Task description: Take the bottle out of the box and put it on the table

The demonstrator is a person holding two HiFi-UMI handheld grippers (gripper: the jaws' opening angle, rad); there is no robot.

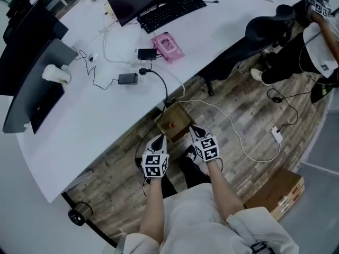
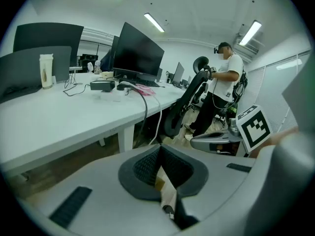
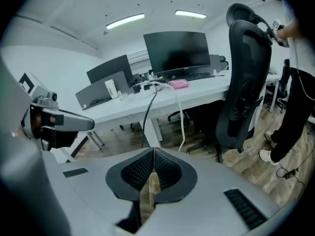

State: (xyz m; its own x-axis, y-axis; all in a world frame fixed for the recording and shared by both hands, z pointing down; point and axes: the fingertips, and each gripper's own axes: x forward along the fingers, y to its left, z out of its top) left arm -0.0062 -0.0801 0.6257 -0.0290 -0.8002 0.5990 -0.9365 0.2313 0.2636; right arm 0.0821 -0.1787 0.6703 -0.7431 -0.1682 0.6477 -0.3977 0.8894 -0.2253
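Hovering shut, left claw [image 1: 160, 138] and right claw [image 1: 193, 129] flank the box [image 1: 179, 115].

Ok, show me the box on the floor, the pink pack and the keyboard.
box [image 1: 183, 119]: head view, right-hand side of its brown cardboard.
pink pack [image 1: 168, 47]: head view, middle of its top.
keyboard [image 1: 171, 12]: head view, middle of its keys.

White table [image 1: 79, 120] has a keyboard [image 1: 170, 12], pink pkt [image 1: 168, 46], black adapter [image 1: 127, 79] & loose cables on top. Wood-plank floor [image 1: 249, 115] carries an open cardboard box [image 1: 180, 110] right by the table's edge, w/ a white plug [image 1: 276, 135] on its cable further right. 2nd carton [image 1: 278, 192] sits well apart at lower right, and a black office chair [image 1: 267, 28] stands near the table.
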